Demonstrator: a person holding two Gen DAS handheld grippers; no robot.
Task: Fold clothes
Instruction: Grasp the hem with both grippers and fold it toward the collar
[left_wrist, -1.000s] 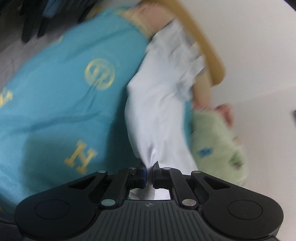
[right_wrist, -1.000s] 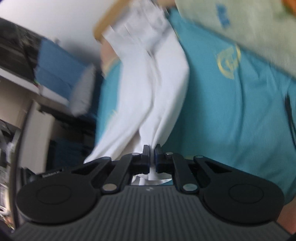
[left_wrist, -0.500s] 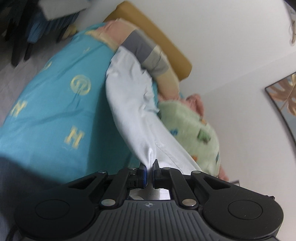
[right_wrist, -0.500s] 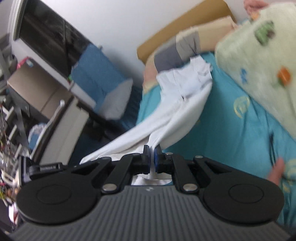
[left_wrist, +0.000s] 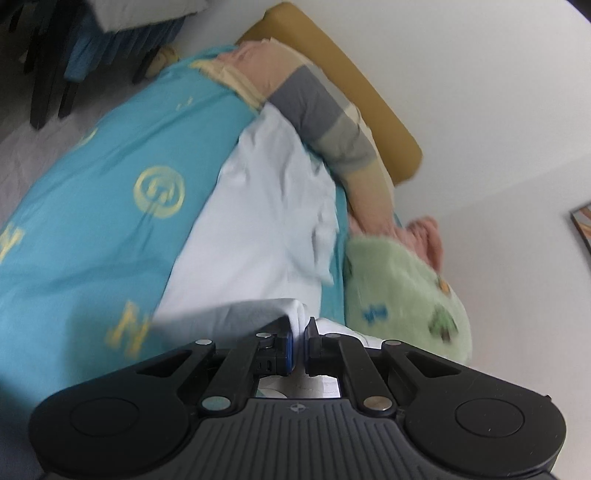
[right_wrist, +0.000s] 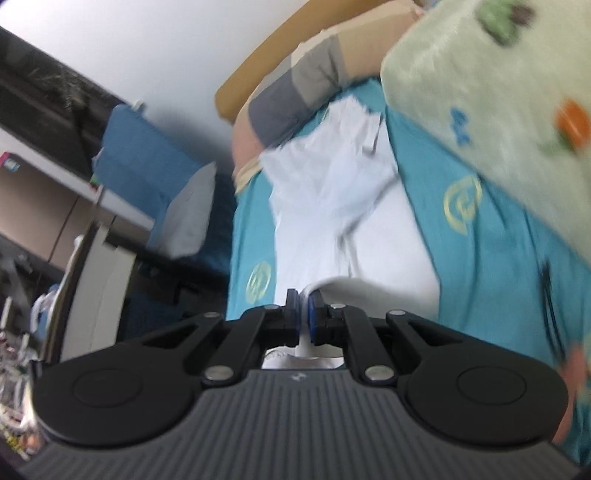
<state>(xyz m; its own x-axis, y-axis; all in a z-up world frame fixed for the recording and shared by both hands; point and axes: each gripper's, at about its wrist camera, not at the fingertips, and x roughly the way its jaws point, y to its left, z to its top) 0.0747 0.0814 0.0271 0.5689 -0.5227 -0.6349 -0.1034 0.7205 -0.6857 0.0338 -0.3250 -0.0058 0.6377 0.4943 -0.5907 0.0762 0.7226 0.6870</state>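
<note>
A white garment (left_wrist: 258, 221) lies stretched along the teal bedspread (left_wrist: 103, 206), its far end rumpled near the pillows. My left gripper (left_wrist: 299, 332) is shut on the garment's near edge, with the cloth pinched between the pads. In the right wrist view the same white garment (right_wrist: 332, 221) runs away from me over the teal bedspread (right_wrist: 498, 251). There my right gripper (right_wrist: 302, 308) is shut on another part of the near edge. The cloth just past both grippers bends over on itself.
A striped grey and beige pillow (left_wrist: 332, 122) and a mustard headboard (left_wrist: 354, 92) stand at the bed's far end. A green fleece blanket (left_wrist: 402, 291) lies beside the garment. A blue chair (right_wrist: 147, 173) and shelves (right_wrist: 44, 177) stand beside the bed.
Both grippers swung up and then back toward the bed with the garment's edge still pinched. The cloth, hanging taut half a second ago, now lies flatter on the bedspread.
</note>
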